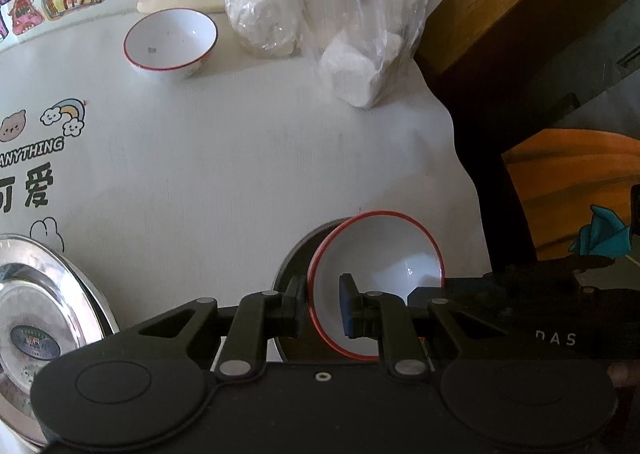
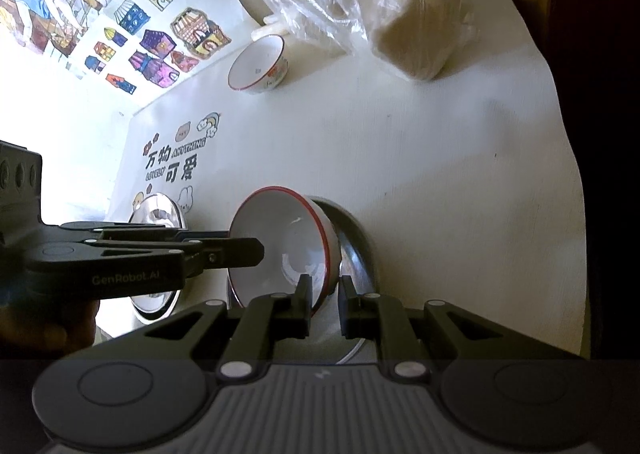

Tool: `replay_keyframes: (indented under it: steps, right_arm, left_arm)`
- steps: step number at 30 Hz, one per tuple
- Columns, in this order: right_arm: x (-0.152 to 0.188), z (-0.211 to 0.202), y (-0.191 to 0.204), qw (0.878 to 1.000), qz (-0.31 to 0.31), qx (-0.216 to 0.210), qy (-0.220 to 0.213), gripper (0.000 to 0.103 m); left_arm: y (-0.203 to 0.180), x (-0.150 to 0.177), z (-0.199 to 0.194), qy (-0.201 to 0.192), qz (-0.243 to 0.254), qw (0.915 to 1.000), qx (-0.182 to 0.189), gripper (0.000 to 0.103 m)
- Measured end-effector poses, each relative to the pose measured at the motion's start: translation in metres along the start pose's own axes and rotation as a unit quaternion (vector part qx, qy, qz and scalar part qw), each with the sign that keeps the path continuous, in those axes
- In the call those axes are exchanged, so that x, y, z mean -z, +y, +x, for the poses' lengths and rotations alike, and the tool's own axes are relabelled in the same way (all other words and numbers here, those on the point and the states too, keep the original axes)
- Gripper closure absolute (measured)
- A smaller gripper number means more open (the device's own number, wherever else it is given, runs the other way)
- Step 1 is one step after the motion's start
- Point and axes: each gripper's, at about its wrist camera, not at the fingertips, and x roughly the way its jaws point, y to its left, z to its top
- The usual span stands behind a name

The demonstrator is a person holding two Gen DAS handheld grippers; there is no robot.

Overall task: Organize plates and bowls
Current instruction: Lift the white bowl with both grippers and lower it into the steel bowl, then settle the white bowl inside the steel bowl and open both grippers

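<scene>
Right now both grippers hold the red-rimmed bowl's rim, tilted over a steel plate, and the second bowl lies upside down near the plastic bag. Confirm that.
One detail is wrong: the second bowl stands upright, its white inside showing, in the left wrist view. The rest holds: left gripper and right gripper pinch the red-rimmed bowl, tilted over a steel plate, near the plastic bag.

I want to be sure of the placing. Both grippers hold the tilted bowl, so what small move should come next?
Probably tilt the bowl level and lower it onto the metal plate beneath. The left gripper and right gripper both pinch its rim, and it is tilted over that plate.
</scene>
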Motion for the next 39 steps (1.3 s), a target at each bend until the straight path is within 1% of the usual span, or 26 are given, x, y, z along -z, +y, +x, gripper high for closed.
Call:
replay_keyframes:
  steps: [18, 28, 39]
  right_arm:
    - [0.005, 0.009, -0.001, 1.000, 0.003, 0.008, 0.028, 0.088]
    - [0.006, 0.014, -0.001, 0.999, 0.002, 0.012, 0.035, 0.088]
    - [0.005, 0.015, -0.004, 0.999, 0.005, 0.012, 0.034, 0.088]
  left_arm:
    - [-0.001, 0.003, 0.012, 0.040, 0.015, 0.9991, -0.006, 0.084]
    - [0.000, 0.001, 0.020, 0.052, 0.011, 0.9985, -0.008, 0.083]
    - [0.000, 0.000, 0.022, 0.053, 0.012, 0.9985, -0.009, 0.081]
